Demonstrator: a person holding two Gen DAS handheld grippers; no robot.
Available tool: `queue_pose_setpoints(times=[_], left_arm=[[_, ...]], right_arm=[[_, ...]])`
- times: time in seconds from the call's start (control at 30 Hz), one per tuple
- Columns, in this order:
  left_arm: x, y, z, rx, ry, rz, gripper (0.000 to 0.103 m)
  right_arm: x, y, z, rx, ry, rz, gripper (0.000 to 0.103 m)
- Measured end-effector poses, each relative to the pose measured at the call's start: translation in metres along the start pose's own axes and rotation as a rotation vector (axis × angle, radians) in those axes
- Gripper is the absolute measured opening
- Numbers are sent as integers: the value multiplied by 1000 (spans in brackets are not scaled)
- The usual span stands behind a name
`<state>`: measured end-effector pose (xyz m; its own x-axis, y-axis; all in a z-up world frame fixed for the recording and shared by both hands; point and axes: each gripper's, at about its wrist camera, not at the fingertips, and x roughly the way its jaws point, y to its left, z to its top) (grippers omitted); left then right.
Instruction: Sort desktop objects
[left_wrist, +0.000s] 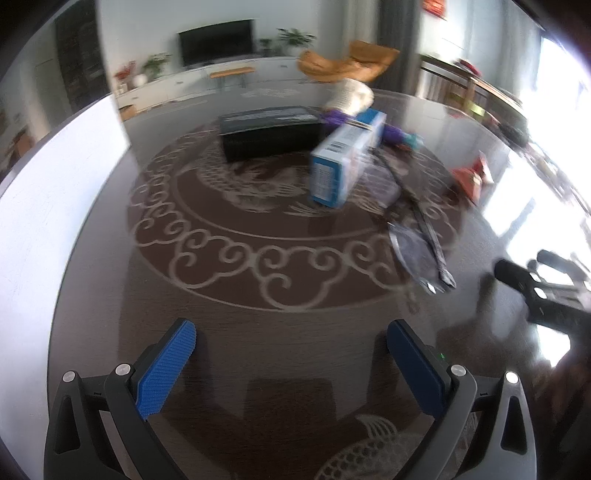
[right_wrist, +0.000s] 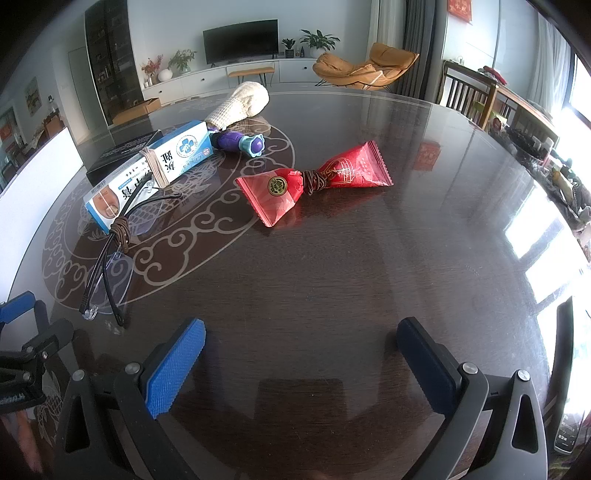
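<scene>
On a dark round table (right_wrist: 369, 258) lie a blue-and-white carton (right_wrist: 155, 170), a black box (right_wrist: 122, 151), glasses (right_wrist: 110, 254) bound with a brown band, a purple toy (right_wrist: 236, 142), a cream mesh pouch (right_wrist: 240, 103) and red packets (right_wrist: 317, 181) tied together. The left wrist view shows the carton (left_wrist: 343, 158), the black box (left_wrist: 269, 133), the glasses (left_wrist: 417, 243) and the red packets (left_wrist: 471, 177). My left gripper (left_wrist: 291, 354) is open and empty above the near table. My right gripper (right_wrist: 301, 354) is open and empty, well short of the red packets.
A white panel (left_wrist: 55, 206) stands at the table's left edge. Chairs and a cluttered side table (right_wrist: 517, 122) stand at the right. My right gripper (left_wrist: 535, 291) shows at the right of the left wrist view. My left gripper (right_wrist: 22, 354) shows at the lower left of the right wrist view.
</scene>
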<state>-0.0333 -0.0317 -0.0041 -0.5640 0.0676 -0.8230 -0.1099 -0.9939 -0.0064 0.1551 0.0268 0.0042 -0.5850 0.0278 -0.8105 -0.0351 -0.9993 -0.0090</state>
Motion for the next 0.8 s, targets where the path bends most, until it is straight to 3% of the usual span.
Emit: queue_pose_setpoints(times=[0.07,0.2,0.47,0.8], left_arm=[[-7,-3,-3,33,-1,-44,103],[-22,5,1,6,-61,-13,103],[-19,42,2,-29,-39,33,103],[1,42,0,-17,-13,18,103]], right_arm=[[0,0,0,0,0,0,103],[0,0,0,0,0,0,103],[-1,0,0,-4,1,3,103],[-1,-1,2,-7,2,5,103]])
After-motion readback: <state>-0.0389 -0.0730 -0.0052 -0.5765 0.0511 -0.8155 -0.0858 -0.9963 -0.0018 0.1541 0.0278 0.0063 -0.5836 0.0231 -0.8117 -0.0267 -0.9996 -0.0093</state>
